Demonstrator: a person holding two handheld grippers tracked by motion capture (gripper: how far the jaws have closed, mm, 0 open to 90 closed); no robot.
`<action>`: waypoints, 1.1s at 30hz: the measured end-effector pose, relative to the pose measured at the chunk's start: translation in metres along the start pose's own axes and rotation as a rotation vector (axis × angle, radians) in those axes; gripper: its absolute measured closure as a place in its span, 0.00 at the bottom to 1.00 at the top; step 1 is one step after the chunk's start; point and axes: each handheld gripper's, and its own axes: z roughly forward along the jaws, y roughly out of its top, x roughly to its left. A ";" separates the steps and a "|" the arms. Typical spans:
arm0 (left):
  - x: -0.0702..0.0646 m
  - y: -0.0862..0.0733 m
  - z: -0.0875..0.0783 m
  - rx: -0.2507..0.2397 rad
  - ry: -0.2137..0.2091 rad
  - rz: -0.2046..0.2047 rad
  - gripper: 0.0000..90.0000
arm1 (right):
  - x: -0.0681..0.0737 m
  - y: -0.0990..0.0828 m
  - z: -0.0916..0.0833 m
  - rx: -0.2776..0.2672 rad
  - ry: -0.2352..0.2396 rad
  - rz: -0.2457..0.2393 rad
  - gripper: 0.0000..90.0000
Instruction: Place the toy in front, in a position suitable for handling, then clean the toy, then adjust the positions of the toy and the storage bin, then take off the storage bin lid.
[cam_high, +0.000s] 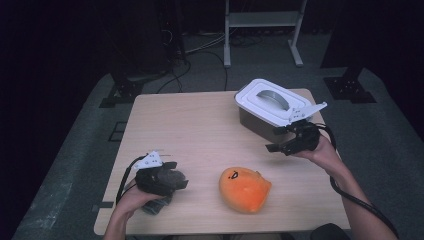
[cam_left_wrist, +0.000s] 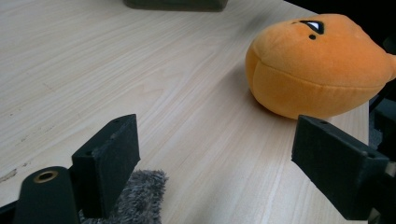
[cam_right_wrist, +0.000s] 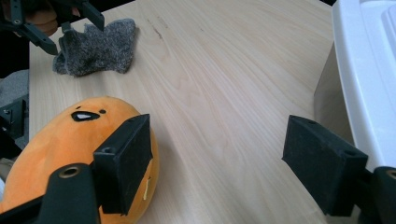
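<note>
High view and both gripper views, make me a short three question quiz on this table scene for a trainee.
1. True or false: the bin has its lid on.
2. What lies by the left gripper? A. grey cloth B. orange plush C. a cup
3. Fill in: both grippers' jaws stand ____, with nothing between them.

Key
1. True: the white lid with its grey handle sits on top.
2. A: the cloth lies at its jaws; the plush rests apart on the table.
3. Open: this goes for the right gripper too.
</note>
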 end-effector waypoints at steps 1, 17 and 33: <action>0.000 0.000 0.000 0.000 0.002 0.001 0.15 | -0.001 0.001 0.000 -0.002 0.002 0.000 0.25; -0.001 0.001 0.001 0.011 0.004 0.009 0.11 | -0.004 0.014 -0.001 0.009 0.005 -0.019 0.25; -0.001 0.003 0.004 0.017 -0.006 0.017 0.11 | -0.010 0.028 -0.003 0.001 -0.012 -0.027 0.25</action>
